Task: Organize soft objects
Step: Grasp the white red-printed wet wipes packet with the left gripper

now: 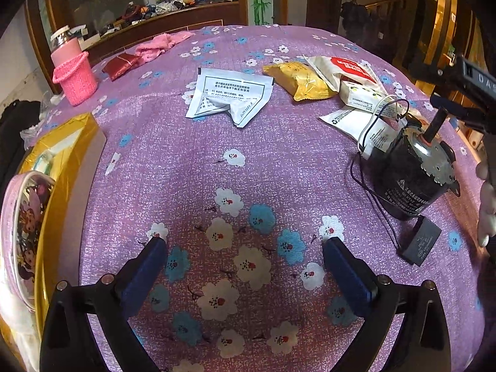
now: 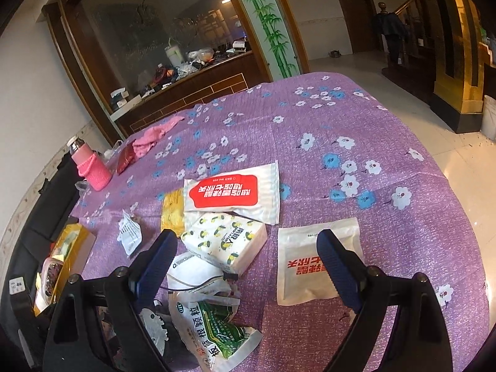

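Right now both tools are hanging empty over the bench point(image 2: 387, 130), which is wearing a purple flowered cloth. The left hand-held gripper point(image 1: 245, 241) is standing with its jaws wide apart, nothing between them but bare cloth. The right hand-held gripper point(image 2: 246, 237) is likewise standing apart, framing a patterned tissue pack point(image 2: 226, 243) and, toward its 3 o'clock finger, a flat white pouch point(image 2: 313, 266).

The soft things are lying mostly in the right wrist view: a red-and-white packet point(image 2: 232, 195) at 12 o'clock from the tissue pack, a yellow packet point(image 2: 172, 214) at 10 o'clock, a green medicine bag point(image 2: 217, 328) at 6 o'clock. A crumpled white sachet point(image 1: 229, 99) is sitting alone at 12 o'clock in the left wrist view.

The likely trouble is the dark motor point(image 1: 409, 173) with its thin wires point(image 1: 384, 108), which are trailing over the neighbouring packets; a grab at the tissue pack or the medicine bag could snag a wire and drag the heavy motor along. Slippery foil may also be squirting out of a shallow pinch.

Around the edge, a pink bottle point(image 1: 71, 68), a pink cloth point(image 1: 161, 45) and a dark red pouch point(image 1: 122, 65) are lying at 11 o'clock, and a gold box point(image 1: 62, 161) is waiting at 9 o'clock, probably the destination.
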Available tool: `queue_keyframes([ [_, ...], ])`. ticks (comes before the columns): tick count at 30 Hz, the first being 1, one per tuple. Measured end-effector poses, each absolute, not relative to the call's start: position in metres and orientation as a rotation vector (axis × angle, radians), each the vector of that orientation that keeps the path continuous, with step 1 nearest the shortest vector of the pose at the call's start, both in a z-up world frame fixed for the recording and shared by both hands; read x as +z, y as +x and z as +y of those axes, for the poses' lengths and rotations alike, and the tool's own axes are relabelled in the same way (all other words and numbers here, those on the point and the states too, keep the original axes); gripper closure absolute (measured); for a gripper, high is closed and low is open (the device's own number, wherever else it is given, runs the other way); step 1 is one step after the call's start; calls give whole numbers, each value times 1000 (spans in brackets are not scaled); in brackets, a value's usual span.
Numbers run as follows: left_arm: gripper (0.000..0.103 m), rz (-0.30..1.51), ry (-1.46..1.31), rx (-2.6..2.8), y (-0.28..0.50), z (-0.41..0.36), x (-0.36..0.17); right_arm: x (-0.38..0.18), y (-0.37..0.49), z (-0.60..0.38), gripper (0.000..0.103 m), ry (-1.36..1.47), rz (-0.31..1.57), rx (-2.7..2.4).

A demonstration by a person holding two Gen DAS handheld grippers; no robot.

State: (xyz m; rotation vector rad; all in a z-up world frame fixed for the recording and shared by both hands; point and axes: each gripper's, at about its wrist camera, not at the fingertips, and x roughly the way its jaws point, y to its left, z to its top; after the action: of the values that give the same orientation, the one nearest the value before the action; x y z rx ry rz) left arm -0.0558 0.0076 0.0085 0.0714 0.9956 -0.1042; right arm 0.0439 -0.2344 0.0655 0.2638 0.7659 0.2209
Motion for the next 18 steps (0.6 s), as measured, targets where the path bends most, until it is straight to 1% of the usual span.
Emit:
queue_keyframes([
  [18, 1, 1000, 55, -111, -54, 11, 7, 58, 46, -230, 12, 240, 785, 215],
])
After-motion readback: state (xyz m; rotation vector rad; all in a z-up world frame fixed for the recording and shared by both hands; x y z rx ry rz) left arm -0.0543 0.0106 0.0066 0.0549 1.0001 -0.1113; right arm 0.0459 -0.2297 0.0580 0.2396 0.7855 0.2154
